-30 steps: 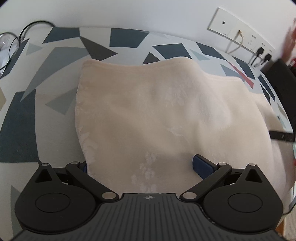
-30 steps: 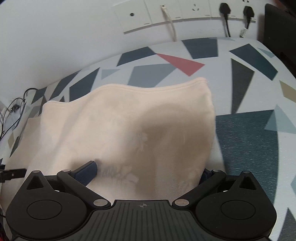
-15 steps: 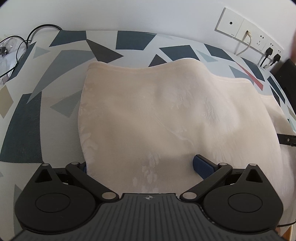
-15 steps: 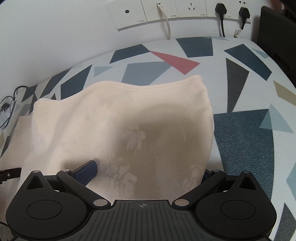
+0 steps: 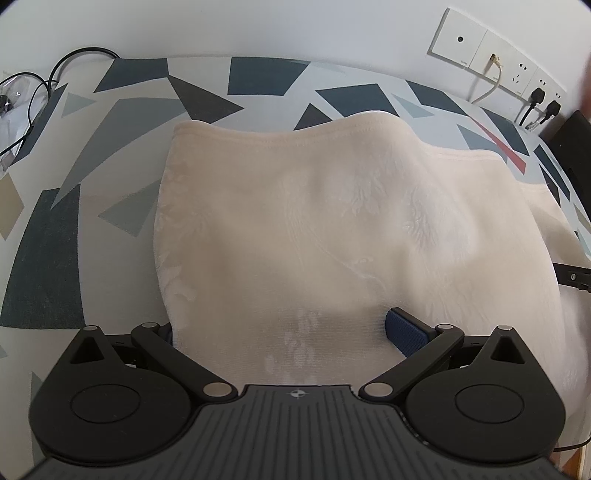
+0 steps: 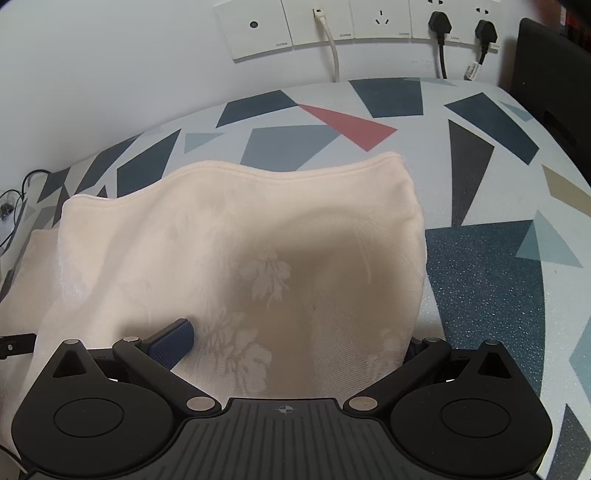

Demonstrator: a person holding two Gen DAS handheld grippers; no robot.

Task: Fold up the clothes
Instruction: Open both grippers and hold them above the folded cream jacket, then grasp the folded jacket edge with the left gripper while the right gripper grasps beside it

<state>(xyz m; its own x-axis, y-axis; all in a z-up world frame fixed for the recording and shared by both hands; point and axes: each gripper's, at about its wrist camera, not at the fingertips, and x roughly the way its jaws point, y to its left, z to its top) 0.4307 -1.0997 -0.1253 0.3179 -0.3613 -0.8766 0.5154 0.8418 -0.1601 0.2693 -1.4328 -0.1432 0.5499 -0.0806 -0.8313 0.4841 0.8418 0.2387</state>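
Just one cream cloth (image 5: 332, 236), two tools (image 5: 284, 332) (image 6: 295, 339) on it.

— What's different from a second ago?
— From the left claw (image 5: 288, 332), the cloth (image 5: 332, 229) has slid lower in view; more patterned counter (image 5: 122, 122) shows beyond its far edge; the wall sockets (image 5: 495, 62) sit higher and further in from the right.
— And from the right claw (image 6: 295, 343)?
— The sockets (image 6: 332, 26) have risen to the top of the view; the cloth's (image 6: 258, 236) far hem lies slightly lower and more level.
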